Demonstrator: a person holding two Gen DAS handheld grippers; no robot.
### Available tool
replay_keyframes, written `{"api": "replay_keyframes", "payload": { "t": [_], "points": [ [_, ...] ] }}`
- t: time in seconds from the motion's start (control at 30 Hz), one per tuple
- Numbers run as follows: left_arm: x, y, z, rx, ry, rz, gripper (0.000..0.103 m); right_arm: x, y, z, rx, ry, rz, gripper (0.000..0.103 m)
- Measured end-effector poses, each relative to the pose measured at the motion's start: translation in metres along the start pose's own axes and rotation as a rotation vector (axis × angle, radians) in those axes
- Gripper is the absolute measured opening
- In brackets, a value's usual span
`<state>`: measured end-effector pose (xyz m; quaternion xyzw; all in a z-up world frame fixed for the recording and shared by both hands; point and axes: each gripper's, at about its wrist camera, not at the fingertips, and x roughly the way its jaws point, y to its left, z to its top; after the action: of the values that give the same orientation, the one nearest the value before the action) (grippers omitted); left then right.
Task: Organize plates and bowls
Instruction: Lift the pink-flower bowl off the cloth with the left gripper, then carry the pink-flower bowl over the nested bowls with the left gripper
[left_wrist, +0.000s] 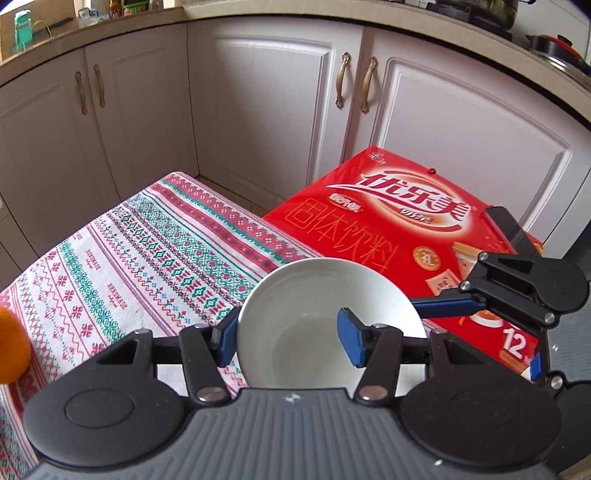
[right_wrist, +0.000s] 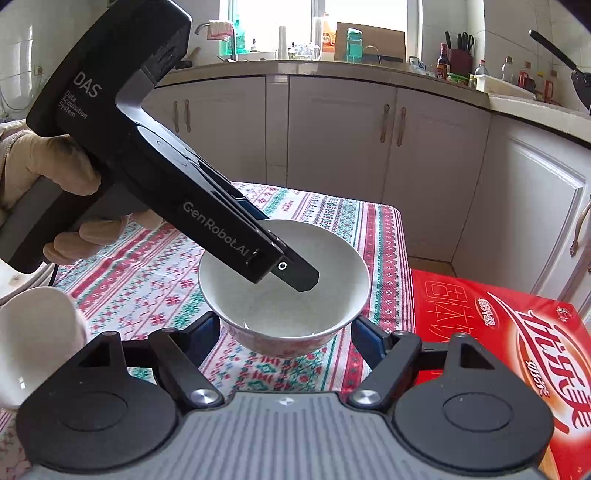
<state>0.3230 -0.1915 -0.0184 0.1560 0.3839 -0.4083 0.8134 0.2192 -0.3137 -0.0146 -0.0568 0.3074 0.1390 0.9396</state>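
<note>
A white bowl (left_wrist: 325, 317) with a pink patterned outside is held over the patterned tablecloth (left_wrist: 140, 258). My left gripper (left_wrist: 288, 338) straddles the bowl's near rim, one blue finger outside and one inside; whether the pads press the wall is unclear. In the right wrist view the same bowl (right_wrist: 291, 306) sits between the spread fingers of my right gripper (right_wrist: 284, 332), which is open around it. The left gripper's black body (right_wrist: 207, 206) reaches down into the bowl from the upper left. The right gripper also shows in the left wrist view (left_wrist: 480, 299) behind the bowl.
A red drink carton (left_wrist: 417, 229) lies right of the table. A white cup (right_wrist: 33, 343) and stacked plates (right_wrist: 14, 284) stand at the left table edge. An orange object (left_wrist: 11, 347) sits at far left. White cabinets (left_wrist: 277, 110) stand behind.
</note>
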Motion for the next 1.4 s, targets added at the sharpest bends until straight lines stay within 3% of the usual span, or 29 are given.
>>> {"api": "replay_keyframes", "payload": {
  "t": [0.7,1.4],
  "points": [
    [-0.084,-0.045,-0.048,-0.062,-0.099,0.051,0.054,-0.078,0.048,-0.012,-0.035,-0.044,0.056,0.082],
    [-0.144,-0.023,-0.111,-0.190,-0.140,0.159,0.054,-0.088,0.115,-0.005,-0.144,-0.057,0.194,0.082]
  ]
}}
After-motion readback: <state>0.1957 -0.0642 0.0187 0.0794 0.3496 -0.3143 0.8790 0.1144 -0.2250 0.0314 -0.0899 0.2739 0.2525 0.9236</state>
